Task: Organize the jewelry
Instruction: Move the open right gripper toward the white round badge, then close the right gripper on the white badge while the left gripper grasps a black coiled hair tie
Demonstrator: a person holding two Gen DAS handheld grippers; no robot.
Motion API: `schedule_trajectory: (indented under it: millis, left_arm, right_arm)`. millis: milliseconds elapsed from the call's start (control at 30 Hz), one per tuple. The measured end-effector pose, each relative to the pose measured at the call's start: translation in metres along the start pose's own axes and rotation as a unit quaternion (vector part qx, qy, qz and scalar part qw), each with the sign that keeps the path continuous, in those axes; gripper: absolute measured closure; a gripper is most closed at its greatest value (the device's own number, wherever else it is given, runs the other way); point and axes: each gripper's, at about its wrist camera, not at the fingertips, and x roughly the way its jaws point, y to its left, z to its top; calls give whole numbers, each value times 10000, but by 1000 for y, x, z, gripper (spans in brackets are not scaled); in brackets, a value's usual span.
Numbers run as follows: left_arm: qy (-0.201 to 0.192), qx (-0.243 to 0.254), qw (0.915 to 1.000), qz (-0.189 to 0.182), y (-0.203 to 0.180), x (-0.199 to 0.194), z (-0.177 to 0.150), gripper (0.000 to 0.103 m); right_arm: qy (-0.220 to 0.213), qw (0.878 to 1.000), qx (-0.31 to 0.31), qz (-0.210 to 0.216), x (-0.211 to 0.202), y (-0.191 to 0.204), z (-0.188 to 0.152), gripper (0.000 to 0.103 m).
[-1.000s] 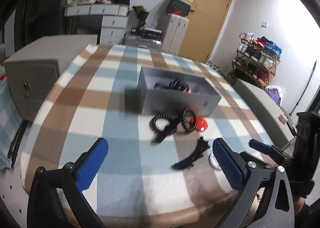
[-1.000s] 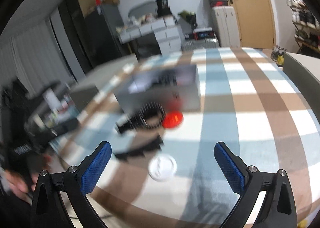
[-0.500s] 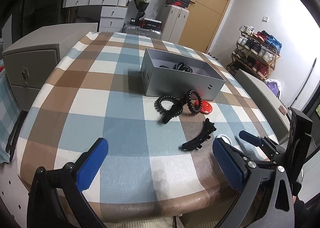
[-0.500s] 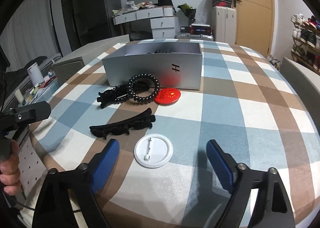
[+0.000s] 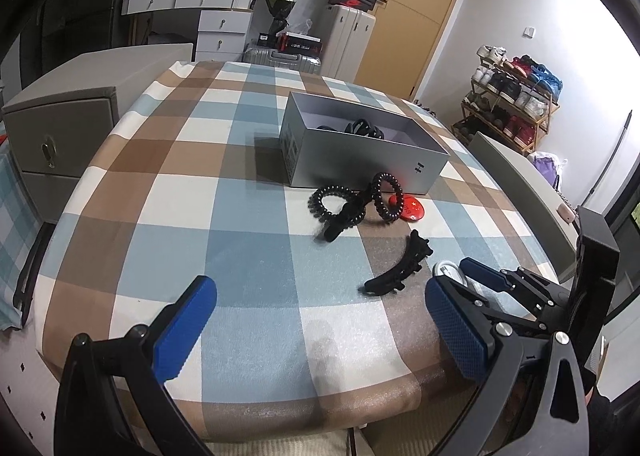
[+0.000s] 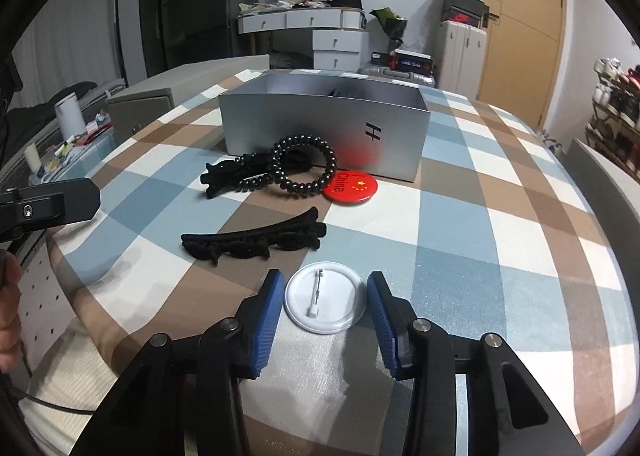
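A white pin badge (image 6: 325, 302) lies face down on the checked tablecloth, between the blue pads of my right gripper (image 6: 326, 314), which is open and close around it; the pads look just clear of its rim. A long black hair clip (image 6: 252, 242) lies just beyond it. Farther on are black bead bracelets (image 6: 304, 168), another black clip (image 6: 226, 174) and a red badge (image 6: 350, 186), in front of an open silver box (image 6: 324, 128) holding dark items. My left gripper (image 5: 320, 330) is open and empty near the table's front edge, left of the right gripper (image 5: 480, 280).
The round table (image 5: 168, 192) carries a blue, brown and white checked cloth. A grey drawer cabinet (image 5: 60, 128) stands at its left, a grey seat (image 5: 516, 180) at its right. Drawers, a suitcase and a shoe rack (image 5: 516, 96) stand at the back.
My right gripper has come down and forward to the white badge and narrowed its jaws around it. The left gripper has stayed open and barely moved.
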Motion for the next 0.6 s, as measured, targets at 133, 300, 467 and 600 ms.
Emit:
schedule_trajectory:
  millis: [133, 300, 467, 600]
  left_arm:
    - [18, 2, 10000, 43, 1, 0, 2, 2]
    - [94, 116, 9998, 116, -1, 6, 10, 2]
    - [336, 320, 9988, -171, -6, 20, 29, 2]
    - [405, 526, 9971, -377, -17, 34, 46, 2]
  right_arm:
    - [-74, 9992, 347, 158, -4, -13, 0, 62]
    - [-272, 9970, 667, 286, -15, -28, -2, 62]
    - [-477, 9936, 929, 428, -28, -42, -3, 61]
    - [-665, 9903, 1101, 531, -38, -52, -4, 61]
